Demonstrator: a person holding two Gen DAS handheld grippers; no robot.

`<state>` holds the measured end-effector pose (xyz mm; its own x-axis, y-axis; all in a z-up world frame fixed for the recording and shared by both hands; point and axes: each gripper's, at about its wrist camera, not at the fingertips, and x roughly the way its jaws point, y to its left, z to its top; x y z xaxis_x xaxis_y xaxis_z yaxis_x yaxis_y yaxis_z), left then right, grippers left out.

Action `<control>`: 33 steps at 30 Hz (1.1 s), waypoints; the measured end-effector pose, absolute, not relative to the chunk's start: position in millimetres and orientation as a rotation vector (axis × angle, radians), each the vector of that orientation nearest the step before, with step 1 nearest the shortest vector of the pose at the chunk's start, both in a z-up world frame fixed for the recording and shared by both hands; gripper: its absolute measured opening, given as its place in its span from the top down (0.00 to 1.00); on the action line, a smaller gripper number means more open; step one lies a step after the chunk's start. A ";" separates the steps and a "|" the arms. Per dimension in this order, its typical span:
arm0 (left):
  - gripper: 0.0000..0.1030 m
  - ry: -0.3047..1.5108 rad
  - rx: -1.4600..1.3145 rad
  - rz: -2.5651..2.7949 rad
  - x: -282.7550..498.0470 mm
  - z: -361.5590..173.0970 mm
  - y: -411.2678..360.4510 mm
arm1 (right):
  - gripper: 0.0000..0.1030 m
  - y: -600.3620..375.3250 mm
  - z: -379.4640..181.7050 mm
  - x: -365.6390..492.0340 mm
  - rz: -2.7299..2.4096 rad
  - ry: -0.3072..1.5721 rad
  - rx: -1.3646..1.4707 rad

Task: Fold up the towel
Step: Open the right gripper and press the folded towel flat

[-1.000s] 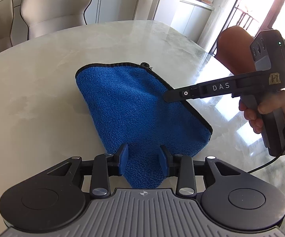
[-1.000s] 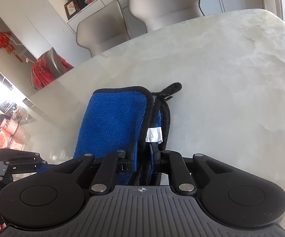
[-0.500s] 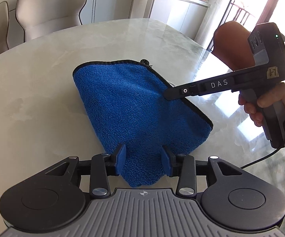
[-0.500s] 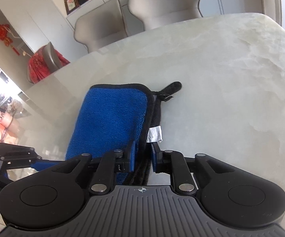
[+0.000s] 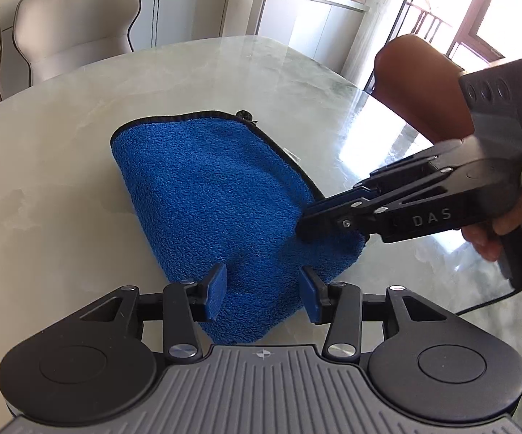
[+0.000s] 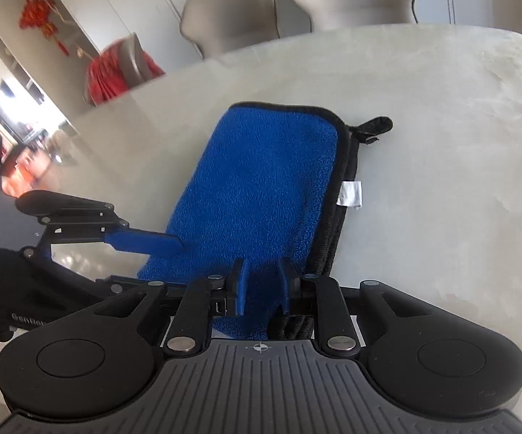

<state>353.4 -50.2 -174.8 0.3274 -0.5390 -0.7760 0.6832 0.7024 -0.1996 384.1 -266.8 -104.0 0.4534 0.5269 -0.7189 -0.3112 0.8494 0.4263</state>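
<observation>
My left gripper (image 5: 262, 291) has its jaws apart, one on each side of the near end of the towel (image 5: 206, 195), and they grip nothing. My right gripper (image 6: 261, 291) also stands apart over the towel's near right corner, with a smaller gap; I judge that it does not pinch the cloth.

The towel lies folded on the table (image 5: 62, 199), toward the near edge, with several black-bound edges stacked along its right side.

What could go wrong, in my judgement: if I close a gripper on the top layer only, the stack will open and the fold will be lost. If I press and drag, the towel may slide, because the tabletop looks polished and glossy like marble.

The towel is thick blue terry with a fuzzy pile, soft and limp, with rounded corners. A black hanging loop (image 6: 375, 126) sticks out at its far right corner, and a small white label (image 6: 349, 193) shows on the right edge.
</observation>
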 end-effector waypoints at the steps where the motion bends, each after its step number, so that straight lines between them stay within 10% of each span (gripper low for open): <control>1: 0.56 0.923 0.183 -0.802 355.9 -172.5 -49.6 | 0.82 -269.4 -102.6 383.8 0.516 0.972 0.258; 33: 0.44 0.872 0.328 -0.601 428.8 -193.4 -98.1 | 0.71 -264.9 -97.7 365.2 0.526 0.963 0.189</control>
